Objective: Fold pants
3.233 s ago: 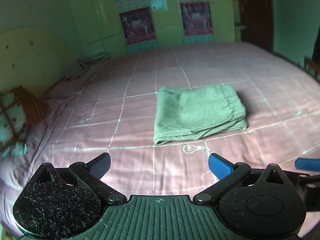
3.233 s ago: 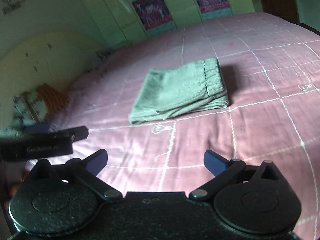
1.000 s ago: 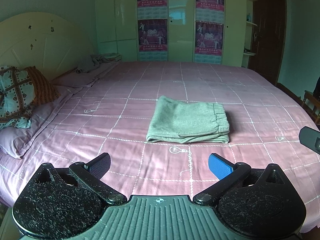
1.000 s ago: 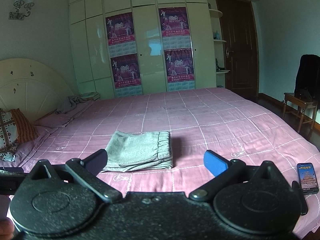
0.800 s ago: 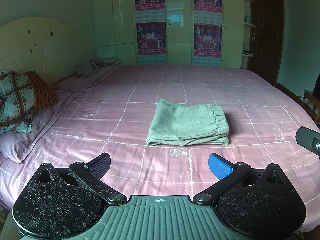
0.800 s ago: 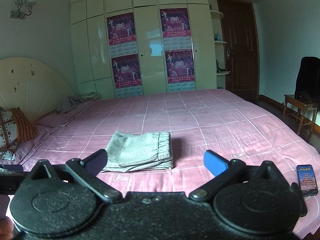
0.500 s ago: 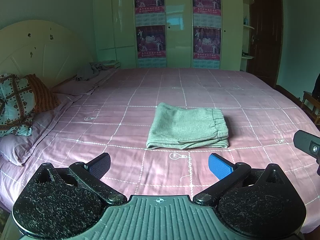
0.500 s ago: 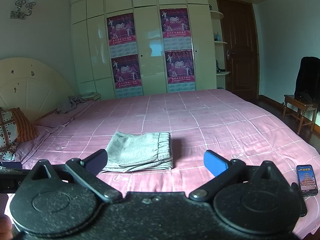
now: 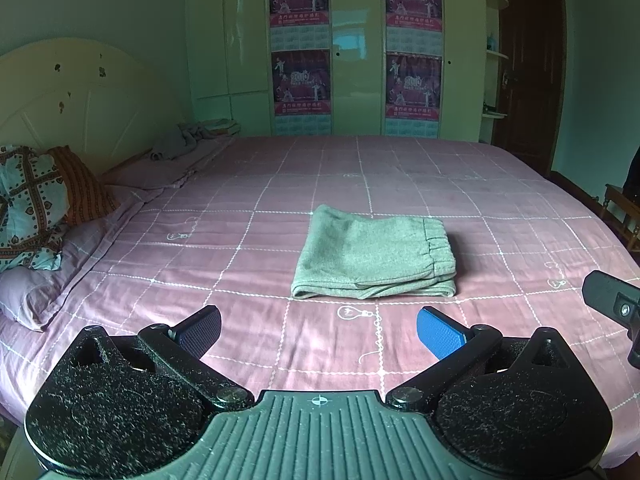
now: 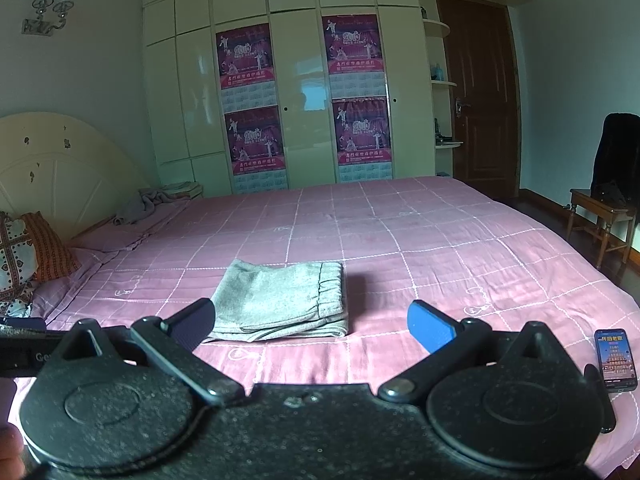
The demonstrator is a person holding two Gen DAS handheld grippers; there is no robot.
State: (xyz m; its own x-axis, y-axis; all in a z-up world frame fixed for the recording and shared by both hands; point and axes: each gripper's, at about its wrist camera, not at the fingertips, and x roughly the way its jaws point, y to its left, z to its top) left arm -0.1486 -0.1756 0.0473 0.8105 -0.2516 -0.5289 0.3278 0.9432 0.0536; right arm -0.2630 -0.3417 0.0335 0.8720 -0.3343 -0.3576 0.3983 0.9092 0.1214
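The grey-green pants (image 9: 372, 256) lie folded in a neat rectangle on the pink checked bedspread (image 9: 280, 184), waistband to the right. They also show in the right wrist view (image 10: 280, 302). My left gripper (image 9: 318, 330) is open and empty, held back from the pants near the bed's front edge. My right gripper (image 10: 310, 326) is open and empty, also held back from the pants. Part of the right gripper (image 9: 612, 300) shows at the right edge of the left wrist view.
Patterned pillows (image 9: 36, 208) lie at the left by the headboard (image 9: 80, 96). A phone (image 10: 614, 360) lies on the bed's front right corner. A wooden chair (image 10: 600, 216) stands at the right. Wardrobe doors with posters (image 10: 300, 100) stand behind the bed.
Both grippers have pulled back and up from the folded pants, so the views now look level across the room. The pants have not moved.
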